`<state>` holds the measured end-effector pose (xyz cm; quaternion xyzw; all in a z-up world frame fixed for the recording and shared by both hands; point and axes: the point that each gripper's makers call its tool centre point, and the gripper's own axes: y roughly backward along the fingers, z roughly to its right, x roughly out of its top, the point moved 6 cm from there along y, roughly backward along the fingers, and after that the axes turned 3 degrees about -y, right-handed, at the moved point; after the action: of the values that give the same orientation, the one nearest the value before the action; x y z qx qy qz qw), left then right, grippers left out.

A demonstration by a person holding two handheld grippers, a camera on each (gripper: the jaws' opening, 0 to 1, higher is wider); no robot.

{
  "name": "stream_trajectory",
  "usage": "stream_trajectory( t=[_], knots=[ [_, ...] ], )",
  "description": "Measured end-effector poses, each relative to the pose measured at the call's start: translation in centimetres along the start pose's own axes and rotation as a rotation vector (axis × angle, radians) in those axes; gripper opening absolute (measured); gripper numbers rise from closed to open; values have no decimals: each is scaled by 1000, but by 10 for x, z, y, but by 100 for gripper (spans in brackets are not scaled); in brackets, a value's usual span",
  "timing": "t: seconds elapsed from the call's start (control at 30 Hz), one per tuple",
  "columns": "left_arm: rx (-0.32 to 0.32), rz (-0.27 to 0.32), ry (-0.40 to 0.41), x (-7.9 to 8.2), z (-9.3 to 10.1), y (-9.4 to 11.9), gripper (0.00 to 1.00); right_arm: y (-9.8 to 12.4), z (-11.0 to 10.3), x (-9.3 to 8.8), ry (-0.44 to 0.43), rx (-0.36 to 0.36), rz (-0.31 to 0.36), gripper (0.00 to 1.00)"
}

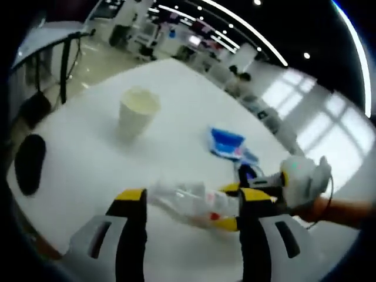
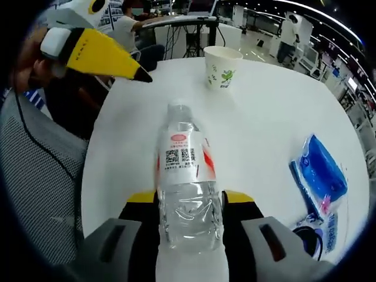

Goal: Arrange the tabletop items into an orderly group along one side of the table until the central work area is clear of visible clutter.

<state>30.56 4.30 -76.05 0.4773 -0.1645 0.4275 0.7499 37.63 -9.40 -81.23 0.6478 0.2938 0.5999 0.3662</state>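
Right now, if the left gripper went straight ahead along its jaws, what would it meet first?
Probably the bottle, lying crosswise just past its open jaws and held by the right gripper. The cup stands farther on; depth is blurred.

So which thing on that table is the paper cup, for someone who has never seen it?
Start at the round white table. Toward its far side from the right gripper, beyond the clear water bottle held in its fingers, the paper cup stands upright. It alone is open-topped, white with a small green print.
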Motion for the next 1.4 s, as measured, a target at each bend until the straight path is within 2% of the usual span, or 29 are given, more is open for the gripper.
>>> stream_trajectory(
  t=[0.2,0.37,0.43,0.53,0.73,0.83,0.93,1.1,1.2,1.23,1.27,1.3,1.4],
  knots=[
    [32,-28,-15,-1,-8,-19,56,2,-2,-2,-41,-14,20,41],
    [35,-57,6,-3,-10,-32,52,3,-3,-4,-64,-18,33,41],
    [0,-82,46,-7,-6,-38,49,4,-4,-4,-64,-18,32,41],
    [11,-84,57,-9,-8,-44,50,3,-4,-3,-51,-17,25,41],
    [22,-96,131,-16,-11,-56,49,4,-4,-3,-37,-14,25,41],
    [33,-72,184,-16,-12,-59,47,4,-5,-3,-29,-9,21,41],
    [49,-24,295,-14,-18,-61,41,4,-5,-3,-20,-6,19,41],
    [54,-24,296,-11,-18,-63,33,6,-5,-6,-20,3,16,41],
    [45,26,392,-3,-23,-60,22,7,-3,-9,-19,0,16,41],
    [34,21,397,-2,-23,-60,22,8,-3,-9,-25,0,21,41],
    [43,2,349,-4,-22,-59,22,8,-4,-9,-27,2,23,41],
    [36,6,313,-3,-19,-58,22,8,-5,-9,-28,0,22,41],
    [24,14,312,1,-17,-60,21,9,-4,-10,-38,-2,20,41]
  ],
)
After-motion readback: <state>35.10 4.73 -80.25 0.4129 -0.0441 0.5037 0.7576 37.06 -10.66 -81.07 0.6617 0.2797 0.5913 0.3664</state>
